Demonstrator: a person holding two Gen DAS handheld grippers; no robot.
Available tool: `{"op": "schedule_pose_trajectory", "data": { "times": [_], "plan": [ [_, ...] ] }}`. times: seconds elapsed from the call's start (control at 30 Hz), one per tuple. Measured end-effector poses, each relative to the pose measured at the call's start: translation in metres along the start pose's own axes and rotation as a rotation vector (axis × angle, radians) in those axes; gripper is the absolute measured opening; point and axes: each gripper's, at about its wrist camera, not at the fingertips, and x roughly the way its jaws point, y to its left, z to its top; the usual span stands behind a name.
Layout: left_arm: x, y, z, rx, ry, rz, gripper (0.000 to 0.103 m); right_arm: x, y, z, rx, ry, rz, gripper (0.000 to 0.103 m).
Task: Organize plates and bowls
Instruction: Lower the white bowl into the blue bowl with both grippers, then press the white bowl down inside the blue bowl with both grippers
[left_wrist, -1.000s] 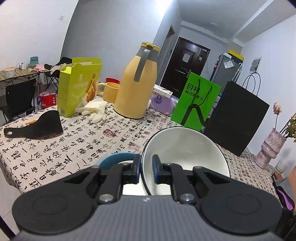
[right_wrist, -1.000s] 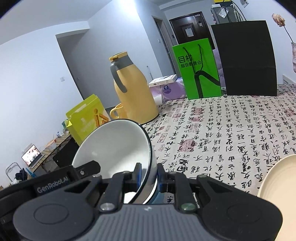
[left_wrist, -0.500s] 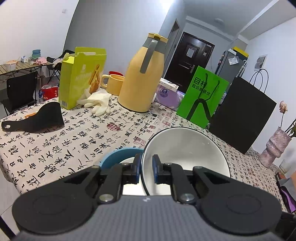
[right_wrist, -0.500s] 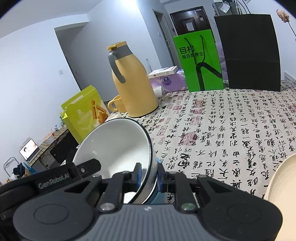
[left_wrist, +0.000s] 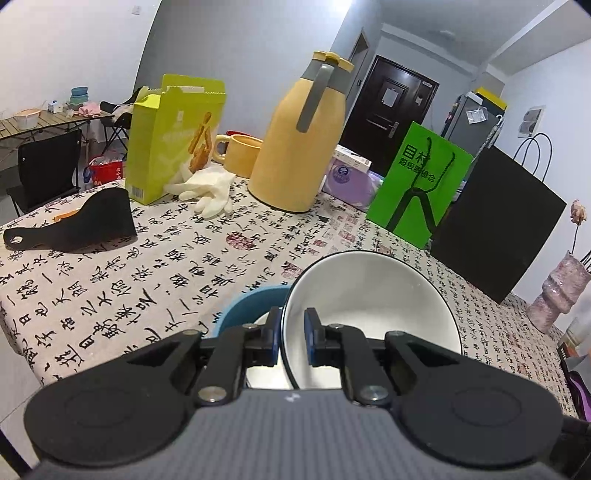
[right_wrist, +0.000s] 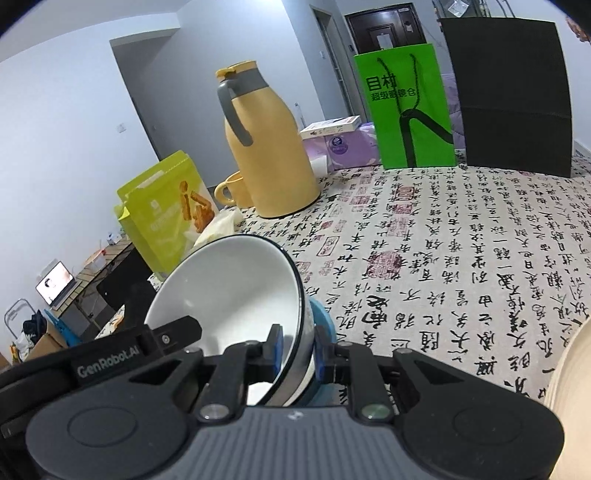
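A white bowl (left_wrist: 369, 306) with a dark rim hangs tilted between both grippers. My left gripper (left_wrist: 291, 332) is shut on its left rim. My right gripper (right_wrist: 299, 350) is shut on the opposite rim of the same white bowl (right_wrist: 229, 291). One of the left gripper's fingers (right_wrist: 173, 330) shows on the bowl's far side in the right wrist view. Just below the white bowl, a blue bowl (left_wrist: 251, 302) with a white inside sits on the printed tablecloth (left_wrist: 147, 266). The white bowl hides most of the blue bowl (right_wrist: 323, 321).
A yellow thermos jug (left_wrist: 299, 147), a yellow mug (left_wrist: 240, 155), a yellow-green box (left_wrist: 170, 136) and white gloves (left_wrist: 207, 188) stand at the back. A black flat tool (left_wrist: 85, 221) lies left. A green bag (left_wrist: 417, 184) and a black bag (left_wrist: 495, 229) stand at the back right. A cream plate (right_wrist: 576, 376) lies right.
Both grippers have sunk a little and moved forward with the white bowl, bringing it closer over the blue bowl. Both grips are unchanged.
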Motion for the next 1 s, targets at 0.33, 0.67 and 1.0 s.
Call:
{"op": "schedule_pose_trajectory", "data": {
  "times": [0.33, 0.67, 1.0],
  "plan": [
    [0.011, 0.009, -0.001, 0.001, 0.007, 0.025, 0.013, 0.016, 0.004, -0.005, -0.03, 0.035, -0.001, 0.016],
    [0.022, 0.016, -0.005, -0.001, 0.031, 0.029, 0.013, 0.027, 0.007, -0.007, -0.062, 0.054, -0.012, 0.017],
    [0.027, 0.02, -0.006, -0.003, 0.034, 0.021, 0.013, 0.031, 0.012, -0.009, -0.117, 0.051, -0.024, 0.017]
  ]
}}
